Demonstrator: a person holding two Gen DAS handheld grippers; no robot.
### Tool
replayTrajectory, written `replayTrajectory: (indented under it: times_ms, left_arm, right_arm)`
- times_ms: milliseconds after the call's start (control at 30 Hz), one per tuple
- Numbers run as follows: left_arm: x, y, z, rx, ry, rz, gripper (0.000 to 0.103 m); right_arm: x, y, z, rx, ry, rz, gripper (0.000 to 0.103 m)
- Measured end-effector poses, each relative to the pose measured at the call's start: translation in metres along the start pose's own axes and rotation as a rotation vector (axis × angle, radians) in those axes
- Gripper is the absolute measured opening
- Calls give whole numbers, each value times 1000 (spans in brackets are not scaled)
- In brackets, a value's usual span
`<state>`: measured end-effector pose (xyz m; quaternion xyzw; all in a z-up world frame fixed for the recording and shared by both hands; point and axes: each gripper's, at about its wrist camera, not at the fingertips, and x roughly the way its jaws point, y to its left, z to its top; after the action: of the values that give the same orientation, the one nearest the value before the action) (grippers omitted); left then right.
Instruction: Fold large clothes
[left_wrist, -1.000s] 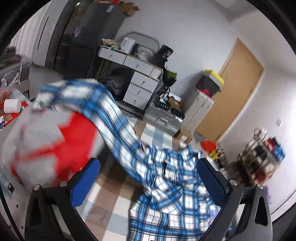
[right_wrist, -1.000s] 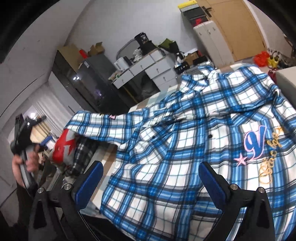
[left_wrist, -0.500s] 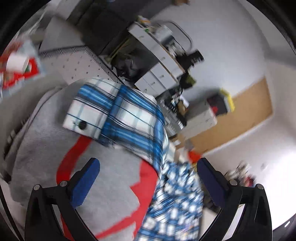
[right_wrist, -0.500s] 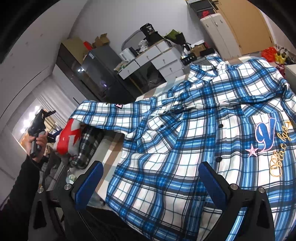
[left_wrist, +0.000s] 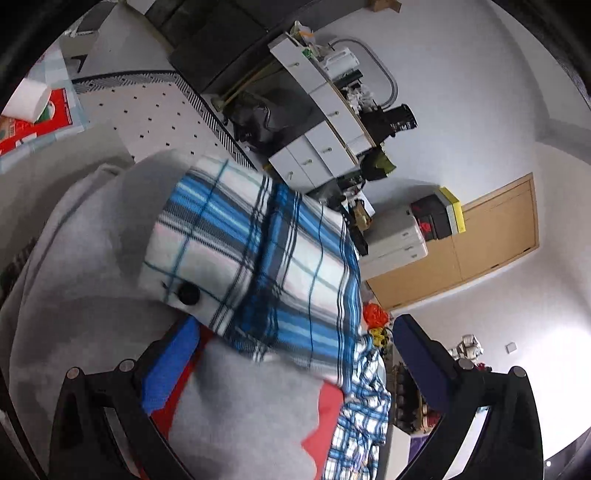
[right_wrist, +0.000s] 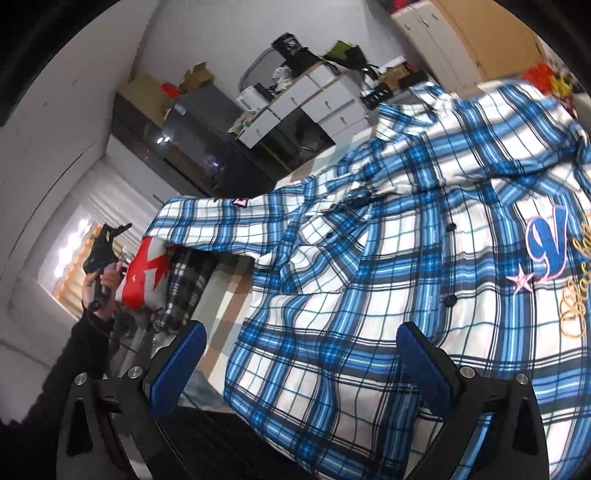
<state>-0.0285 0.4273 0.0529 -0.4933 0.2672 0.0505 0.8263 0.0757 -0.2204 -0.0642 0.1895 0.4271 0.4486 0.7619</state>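
Fingers (left_wrist: 173, 363) spread wide and empty, the left gripper (left_wrist: 291, 369) closes in on the buttoned cuff (left_wrist: 207, 254) of a blue plaid shirt (right_wrist: 406, 277), which a second ago sat much farther off in its view and now fills the frame just ahead of the blue pads. The cuff lies draped over a grey and red garment (left_wrist: 85, 295) piled at the bench's end, and the left-hand pad is already level with its lower edge, though nothing is clamped yet. In the right wrist view the right gripper (right_wrist: 301, 363), likewise open and holding nothing, has drifted a little nearer the shirt's hem, while the shirt itself lies spread front-up across the checked bench (right_wrist: 232, 295), its sleeve (right_wrist: 221, 229) stretched out to the left onto the pile. The person's left hand (right_wrist: 99, 284) shows small at that far end, tool raised. The shift suggests the first fold is about to start with the sleeve: the cuff looks lined up for a pinch, to be carried back across the body.
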Motion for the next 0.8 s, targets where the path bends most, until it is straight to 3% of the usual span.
replayTrajectory:
  times_ms: [100,167,233,333,533,700,800]
  left_arm:
    - [-2,5,4,-54,-22,-14,102]
    - [-3,13,8,-148,-35,-37,102]
    - [-9,14,8,-179,-84,-55,102]
    - [-19,6,2,-130,-162,-44,101]
    - [-19,-1,5,-56,-138,-99,84]
    - [-44,-16,2,87,-274,-139,85]
    - [-26,-6,12,61,-170,-71,85]
  right_arm:
    - [1,-3,3,15,-7,-13,103]
    - [3,-4,4,22,-4,-11,103]
    - [7,-7,5,31,7,-16,103]
    - [11,-10,3,34,24,-25,103]
    - [17,-11,1,34,40,-35,103]
    - [22,-10,0,31,56,-33,103]
    - [25,-8,-1,19,63,-31,103]
